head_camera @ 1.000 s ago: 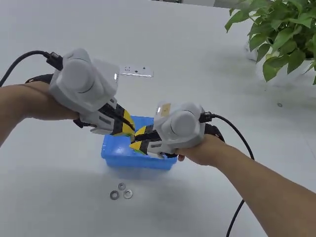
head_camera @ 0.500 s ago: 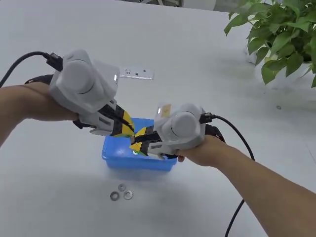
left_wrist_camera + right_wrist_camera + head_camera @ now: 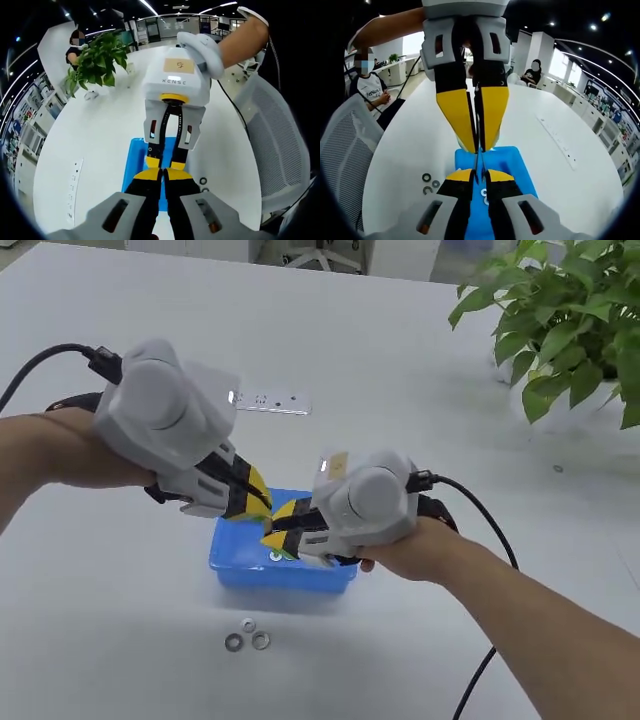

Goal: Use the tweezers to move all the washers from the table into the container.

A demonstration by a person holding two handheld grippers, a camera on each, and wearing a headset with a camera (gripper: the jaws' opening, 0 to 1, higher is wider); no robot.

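Above the blue container [image 3: 240, 568] my two grippers meet tip to tip. The left gripper [image 3: 262, 502] comes in from the left and the right gripper [image 3: 274, 532] from the right. A thin pair of metal tweezers [image 3: 478, 159] runs between them. In the right gripper view my own jaws [image 3: 480, 175] are shut on one end, and the left gripper's yellow jaws close on the other end from above. The left gripper view shows its jaws [image 3: 163, 173] shut, facing the right gripper over the container [image 3: 134, 161]. Three washers [image 3: 247, 637] lie on the table in front of the container. Small washers [image 3: 483, 193] lie inside it.
A white power strip [image 3: 268, 402] lies behind the container. A leafy potted plant [image 3: 570, 320] stands at the far right of the white table. A black cable [image 3: 478, 515] trails from the right gripper. A mesh chair [image 3: 280, 145] stands by the table's edge.
The head camera has tilted a little. Both grippers hold the same place over the container, and the washers have not moved.
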